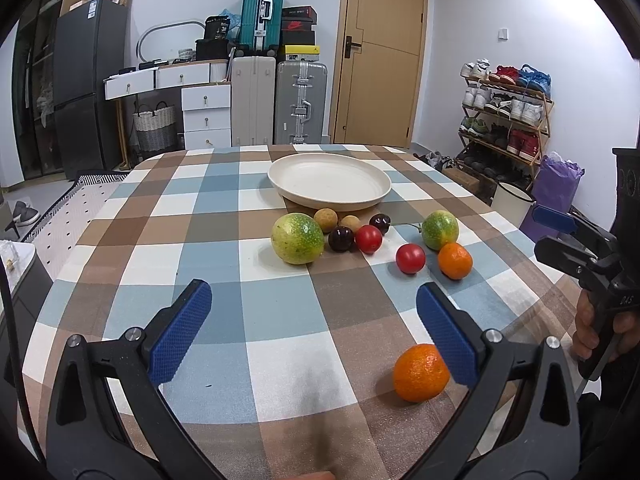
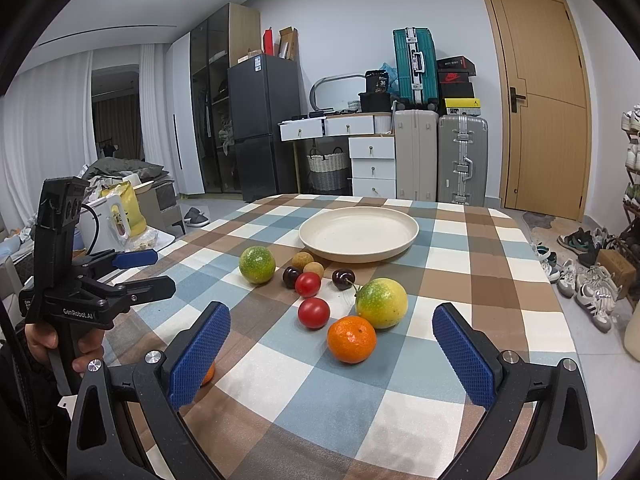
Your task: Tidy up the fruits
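A cream plate [image 1: 329, 180] stands empty at the far middle of the checked table; it also shows in the right wrist view [image 2: 359, 236]. In front of it lie two green passion fruits [image 1: 297, 238] [image 1: 440, 229], two red tomatoes [image 1: 368, 239], two dark cherries [image 1: 341, 239], two brown longans [image 1: 325, 220] and an orange mandarin [image 1: 455, 261]. A second mandarin [image 1: 420, 373] lies near me, just beside the right fingertip of my open left gripper [image 1: 314, 334]. My right gripper [image 2: 332, 354] is open and empty, with a mandarin [image 2: 352, 339] just ahead of it.
The checked tablecloth [image 1: 280, 312] covers the table; its right edge drops to the floor by a shoe rack [image 1: 506, 116] and a white bucket [image 1: 512, 200]. Suitcases, drawers and a fridge stand behind the table's far edge.
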`<action>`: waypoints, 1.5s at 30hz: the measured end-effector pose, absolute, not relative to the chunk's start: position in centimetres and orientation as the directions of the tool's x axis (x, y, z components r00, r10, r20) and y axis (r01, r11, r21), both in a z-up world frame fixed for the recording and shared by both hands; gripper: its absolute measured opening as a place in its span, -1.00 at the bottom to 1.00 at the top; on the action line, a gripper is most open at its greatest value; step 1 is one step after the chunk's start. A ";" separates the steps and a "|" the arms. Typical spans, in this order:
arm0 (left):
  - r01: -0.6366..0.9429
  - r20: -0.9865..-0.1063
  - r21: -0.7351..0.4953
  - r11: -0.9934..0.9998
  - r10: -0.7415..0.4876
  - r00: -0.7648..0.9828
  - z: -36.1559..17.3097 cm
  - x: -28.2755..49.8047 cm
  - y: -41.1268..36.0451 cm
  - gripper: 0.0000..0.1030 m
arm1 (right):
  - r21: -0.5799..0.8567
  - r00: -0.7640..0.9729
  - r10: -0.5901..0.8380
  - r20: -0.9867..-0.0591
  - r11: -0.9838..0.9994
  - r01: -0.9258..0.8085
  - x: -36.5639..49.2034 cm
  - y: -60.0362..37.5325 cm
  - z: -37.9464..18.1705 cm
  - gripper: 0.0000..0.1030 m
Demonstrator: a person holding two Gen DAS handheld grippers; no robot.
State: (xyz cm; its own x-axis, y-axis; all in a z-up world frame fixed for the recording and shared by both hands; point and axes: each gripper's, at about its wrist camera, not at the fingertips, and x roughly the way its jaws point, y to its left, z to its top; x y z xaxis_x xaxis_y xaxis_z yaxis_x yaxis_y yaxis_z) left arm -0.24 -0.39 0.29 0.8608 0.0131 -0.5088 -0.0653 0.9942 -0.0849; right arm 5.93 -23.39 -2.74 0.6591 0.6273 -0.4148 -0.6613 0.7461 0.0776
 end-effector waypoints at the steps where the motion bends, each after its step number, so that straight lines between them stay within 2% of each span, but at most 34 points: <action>1: -0.066 -0.510 -0.086 0.994 0.013 0.860 0.3 -0.3 -0.4 0.98 | 0.078 0.659 0.627 -0.415 0.746 -0.661 6.1 -23.3 -2.7 1.00; 45: -0.063 -0.512 -0.074 0.995 0.016 0.859 0.0 0.0 -0.4 0.98 | 0.076 0.659 0.625 -0.419 0.747 -0.660 6.1 -23.2 -2.6 1.00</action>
